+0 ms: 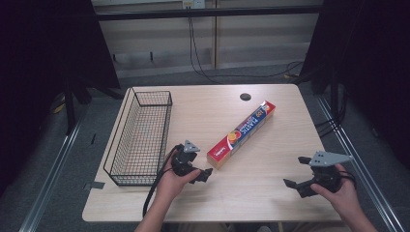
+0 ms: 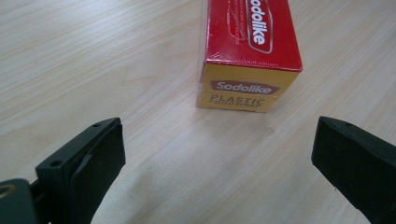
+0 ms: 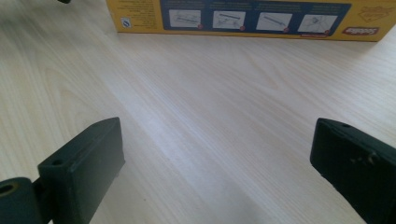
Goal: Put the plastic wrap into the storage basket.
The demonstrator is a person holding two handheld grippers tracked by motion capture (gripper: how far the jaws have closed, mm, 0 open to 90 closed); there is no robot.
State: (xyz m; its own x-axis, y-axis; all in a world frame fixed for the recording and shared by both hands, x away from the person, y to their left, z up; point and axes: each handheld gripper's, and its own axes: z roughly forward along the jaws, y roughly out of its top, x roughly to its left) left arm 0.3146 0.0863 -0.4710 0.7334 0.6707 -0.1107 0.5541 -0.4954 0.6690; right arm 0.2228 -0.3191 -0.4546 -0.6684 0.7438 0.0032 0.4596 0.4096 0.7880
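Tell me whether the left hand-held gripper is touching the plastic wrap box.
Apart. The left gripper view shows bare table between the open left hand-held gripper and the near end of the plastic wrap box; its jaws stand wide, short of the box.

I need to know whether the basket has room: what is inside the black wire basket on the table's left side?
Nothing lies inside the black wire basket; through its mesh floor the pale wooden table shows. The long red-and-yellow plastic wrap box lies outside it, to its right.
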